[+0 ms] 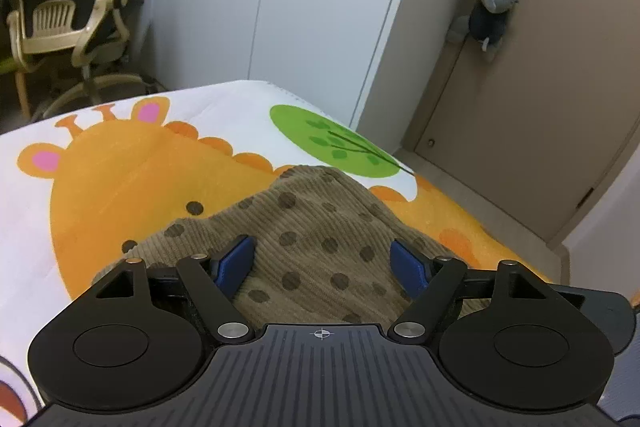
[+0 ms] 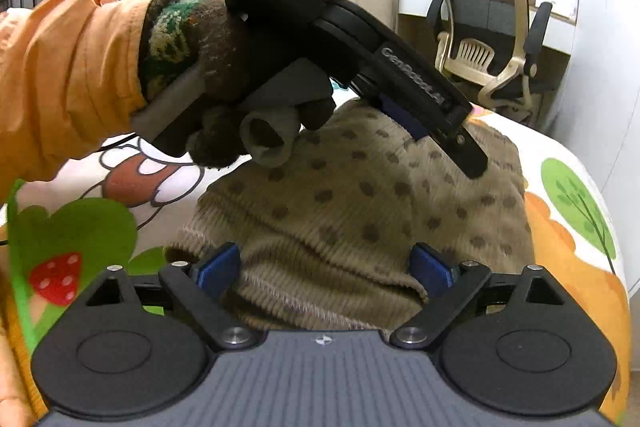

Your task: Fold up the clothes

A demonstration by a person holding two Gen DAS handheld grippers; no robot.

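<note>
A brown corduroy garment with dark dots (image 1: 316,227) lies bunched and folded on the bed. In the left wrist view my left gripper (image 1: 322,265) stands open over its near part, the blue pads wide apart with the cloth beneath and between them. In the right wrist view my right gripper (image 2: 324,269) is open too, its pads on either side of the thick folded edge of the garment (image 2: 360,195). Across the garment my left gripper (image 2: 436,137) points down at its far side, held by a gloved hand (image 2: 224,67) in an orange sleeve (image 2: 68,75).
The bed sheet (image 1: 120,179) bears a giraffe and a green tree print, with a strawberry print (image 2: 56,281) on the near side. Its edge drops off toward a door (image 1: 532,107) and a white wardrobe (image 1: 300,7). An office chair (image 2: 492,39) stands by a desk beyond the bed.
</note>
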